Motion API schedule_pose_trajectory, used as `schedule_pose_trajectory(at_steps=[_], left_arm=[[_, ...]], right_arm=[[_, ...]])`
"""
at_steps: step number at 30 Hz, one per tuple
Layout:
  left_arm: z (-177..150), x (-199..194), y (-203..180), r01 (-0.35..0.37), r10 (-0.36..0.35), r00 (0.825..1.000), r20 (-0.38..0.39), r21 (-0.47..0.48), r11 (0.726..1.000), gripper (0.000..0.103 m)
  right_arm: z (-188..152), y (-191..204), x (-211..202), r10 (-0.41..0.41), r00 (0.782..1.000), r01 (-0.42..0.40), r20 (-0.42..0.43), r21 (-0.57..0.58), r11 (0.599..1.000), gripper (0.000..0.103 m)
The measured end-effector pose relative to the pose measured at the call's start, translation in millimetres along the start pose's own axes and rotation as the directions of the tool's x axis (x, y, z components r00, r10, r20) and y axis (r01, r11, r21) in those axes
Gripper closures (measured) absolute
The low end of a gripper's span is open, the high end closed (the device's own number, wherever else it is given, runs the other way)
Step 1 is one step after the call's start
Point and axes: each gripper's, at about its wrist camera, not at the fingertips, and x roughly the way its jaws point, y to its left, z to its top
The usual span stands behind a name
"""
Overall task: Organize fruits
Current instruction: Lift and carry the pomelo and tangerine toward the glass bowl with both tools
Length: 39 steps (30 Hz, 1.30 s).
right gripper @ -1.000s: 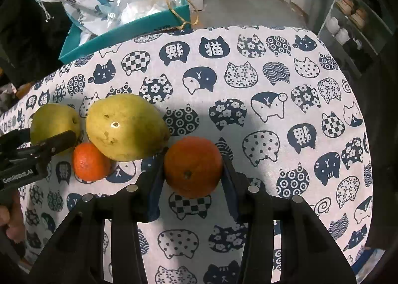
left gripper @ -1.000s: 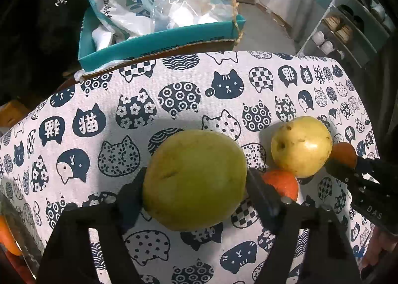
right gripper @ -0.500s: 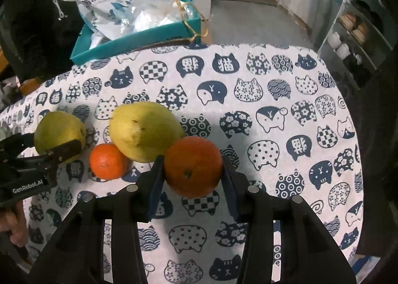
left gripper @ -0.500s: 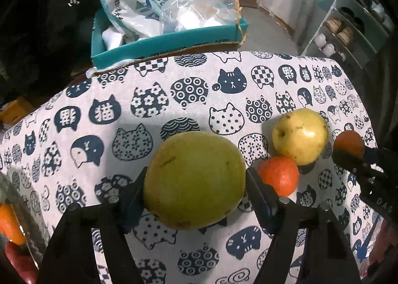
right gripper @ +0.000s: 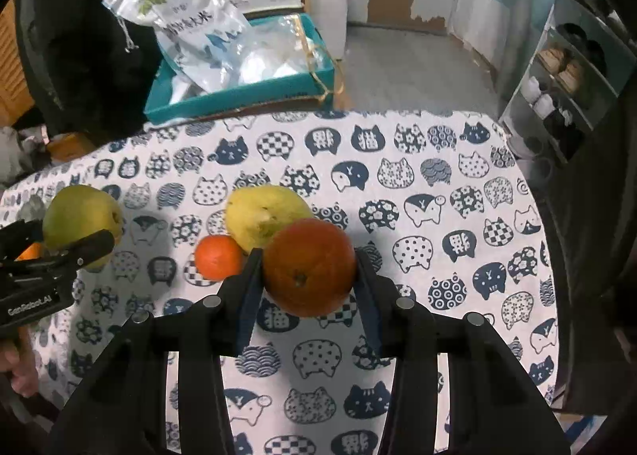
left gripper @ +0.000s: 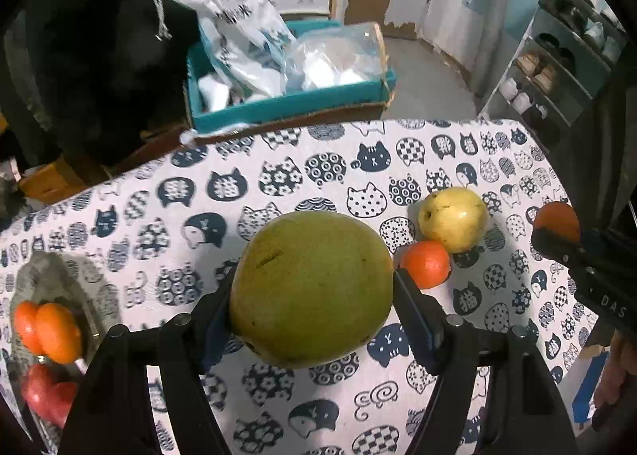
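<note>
Left tool (left gripper: 312, 291) pinching green pear (left gripper: 310, 287), holding it above table (left gripper: 159, 192) with cat-print cloth. Right tool (right gripper: 308, 267) pinching large orange (right gripper: 308, 267), also lifted off cloth. Yellow pear (left gripper: 452, 218) lying at 2 o'clock from green pear, small orange (left gripper: 425, 263) touching it at 7 o'clock. More oranges (left gripper: 47, 329) sitting at table's 8 o'clock edge.

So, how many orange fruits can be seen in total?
4: one in the right gripper, one on the tablecloth beside the yellow pear, and two in the clear dish at the left. More may be hidden there.
</note>
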Motion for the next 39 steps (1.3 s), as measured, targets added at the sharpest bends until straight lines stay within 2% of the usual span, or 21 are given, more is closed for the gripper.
schedule_pose_trajectory(at_steps=[15, 24, 39], left_arm=[[-15.0, -69.7, 25.0, 0.001, 0.002, 0.997, 0.079, -0.044, 0.999, 0.028], [-25.1, -107.0, 54.8, -0.012, 0.024, 0.992, 0.126, -0.092, 0.996, 0.028], [-48.1, -143.4, 113.0, -0.065, 0.097, 0.982, 0.163, -0.189, 0.980, 0.028]], right_arm=[[2.8, 42.3, -56.1, 0.049, 0.996, -0.043, 0.080, -0.077, 0.996, 0.060], [6.8, 77.6, -79.6, 0.100, 0.988, -0.085, 0.118, -0.131, 0.988, 0.060], [15.1, 154.6, -87.3, 0.194, 0.974, -0.162, 0.117, -0.239, 0.958, 0.060]])
